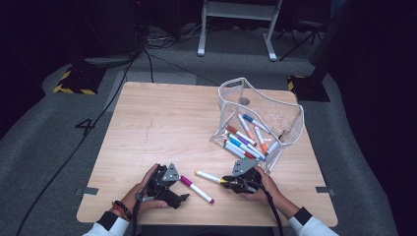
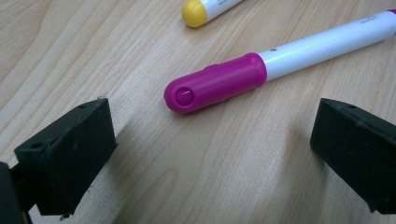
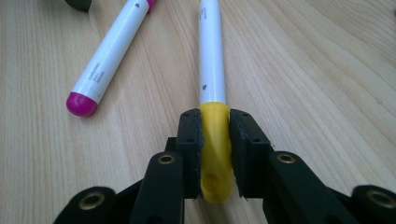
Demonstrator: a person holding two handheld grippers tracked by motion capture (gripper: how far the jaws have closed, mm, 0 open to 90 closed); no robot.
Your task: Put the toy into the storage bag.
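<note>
Yellow-capped marker (image 3: 212,88) sits pinched at its cap between my right gripper (image 3: 215,149) pads, its barrel lying on the table (image 1: 162,118) near the front edge. I count two loose markers: this one and a magenta marker (image 2: 261,70) just beside it, ahead of my left gripper (image 2: 210,140), whose jaws stand wide and hold nothing. One clear pouch (image 1: 260,123) holds several more. Bare wood stretches left and back. Barrel print is too small to read.
</note>
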